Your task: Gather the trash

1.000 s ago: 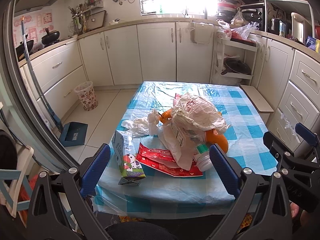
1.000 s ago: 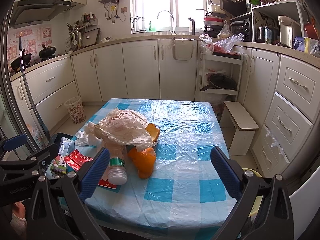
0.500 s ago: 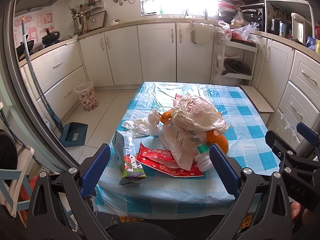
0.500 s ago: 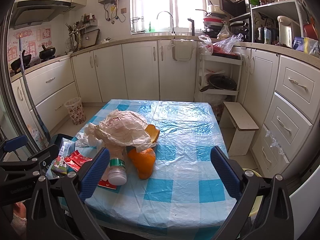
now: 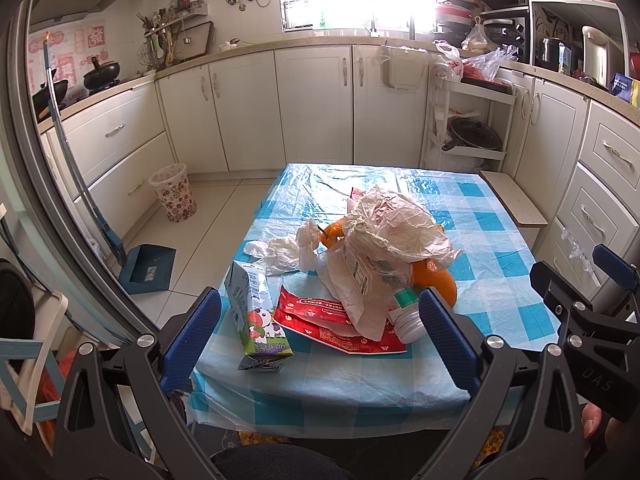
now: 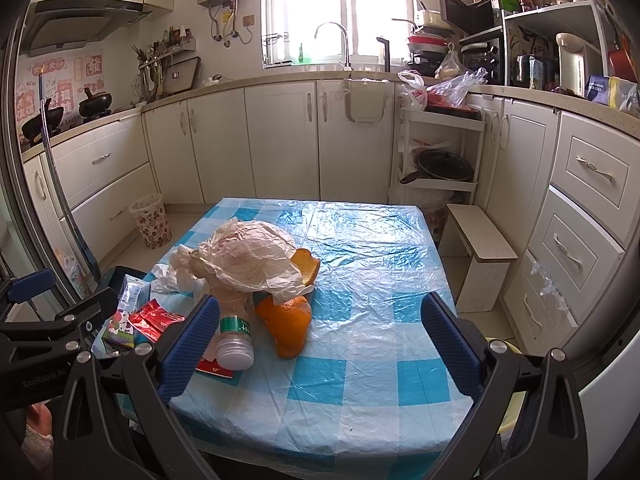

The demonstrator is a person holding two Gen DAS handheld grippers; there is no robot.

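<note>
Left wrist view shows both grippers, left gripper [image 5: 320, 332] and right gripper [image 6: 320, 332], spread empty before table [image 5: 500, 276] trash: stiff milk carton [image 5: 256, 316] probably grips easily at its sides, crumpled plastic bag [image 5: 392, 228] light, slippery.

Milk carton [image 5: 256, 316], near left on table: cartoon cow, bottom band reads approx "250 mL"; rest of print too small.
Red wrapper [image 5: 332, 320] beside carton: white print, illegible.
Label on bag in trash pile [image 5: 356, 272]: fine print, unreadable.
Left gripper arm, seen in right wrist view: "GenRobot.AI" [image 6: 40, 372].
Right gripper arm, seen in left wrist view: "DAS" [image 5: 596, 378].
Far left wall: red-pink decals [image 5: 96, 36] w/ Chinese chars; "Nice" [image 6: 25, 85] legible in right wrist view.
</note>
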